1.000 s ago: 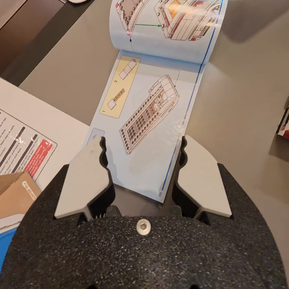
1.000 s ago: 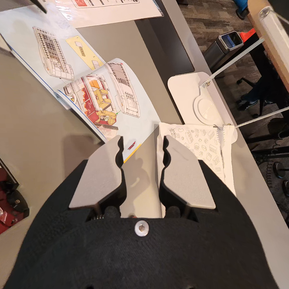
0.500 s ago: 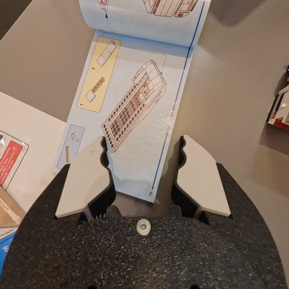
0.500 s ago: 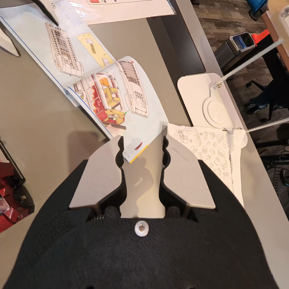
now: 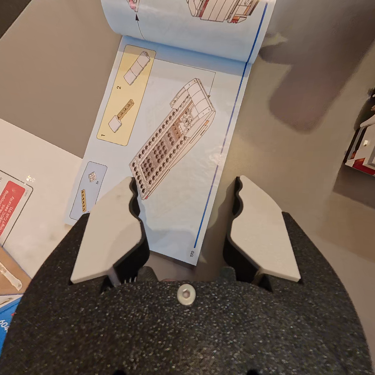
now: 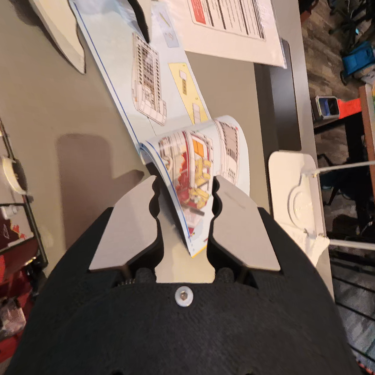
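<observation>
closer now, the booklet's (image 6: pixel 194 182) curled page stands between the right gripper's (image 6: pixel 184 180) parted fingers, unclamped.

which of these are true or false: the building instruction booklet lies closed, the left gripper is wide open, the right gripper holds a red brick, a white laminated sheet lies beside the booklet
1. The pale blue paper instruction booklet lies closed. False: it is open, with one page curling upward.
2. The left gripper is wide open above the booklet's flat page. True.
3. The right gripper holds a red brick. False: only the curled page stands between its parted fingers.
4. A white laminated sheet with a red panel lies beside the booklet. True.
</observation>
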{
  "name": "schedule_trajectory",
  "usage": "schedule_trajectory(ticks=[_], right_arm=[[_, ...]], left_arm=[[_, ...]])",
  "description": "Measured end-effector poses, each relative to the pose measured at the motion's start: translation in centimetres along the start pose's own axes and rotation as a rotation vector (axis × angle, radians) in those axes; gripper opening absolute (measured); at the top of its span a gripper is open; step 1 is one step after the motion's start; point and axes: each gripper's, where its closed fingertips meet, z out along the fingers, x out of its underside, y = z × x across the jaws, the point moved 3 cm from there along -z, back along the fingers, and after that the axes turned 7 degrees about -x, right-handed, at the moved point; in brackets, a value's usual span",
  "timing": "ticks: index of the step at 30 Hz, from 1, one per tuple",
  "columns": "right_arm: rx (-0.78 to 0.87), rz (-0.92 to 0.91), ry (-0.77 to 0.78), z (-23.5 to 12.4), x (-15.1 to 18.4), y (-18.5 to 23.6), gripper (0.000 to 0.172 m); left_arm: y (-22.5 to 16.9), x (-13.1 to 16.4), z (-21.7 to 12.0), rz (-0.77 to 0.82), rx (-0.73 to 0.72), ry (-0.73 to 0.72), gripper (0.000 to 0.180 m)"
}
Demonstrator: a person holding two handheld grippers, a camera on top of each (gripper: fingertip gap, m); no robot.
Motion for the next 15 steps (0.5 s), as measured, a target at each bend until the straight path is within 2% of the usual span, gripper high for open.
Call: schedule_trajectory(ticks=[8, 12, 15], right_arm=[[-0.090, -0.182, -0.064, 2.2, -4.6, 1.4, 0.058], [-0.137, -0.346, 0.012, 4.5, -5.8, 2.9, 0.046], [-0.164, -0.410, 0.055, 6.0, -6.3, 3.4, 0.045]], left_arm=[[0.0, 0.0, 0.0, -0.002, -0.002, 0.008, 0.091], [0.2, -0.1, 0.0, -0.008, -0.006, 0.003, 0.087], [0.1, 0.0, -0.2, -0.003, 0.000, 0.007, 0.084]])
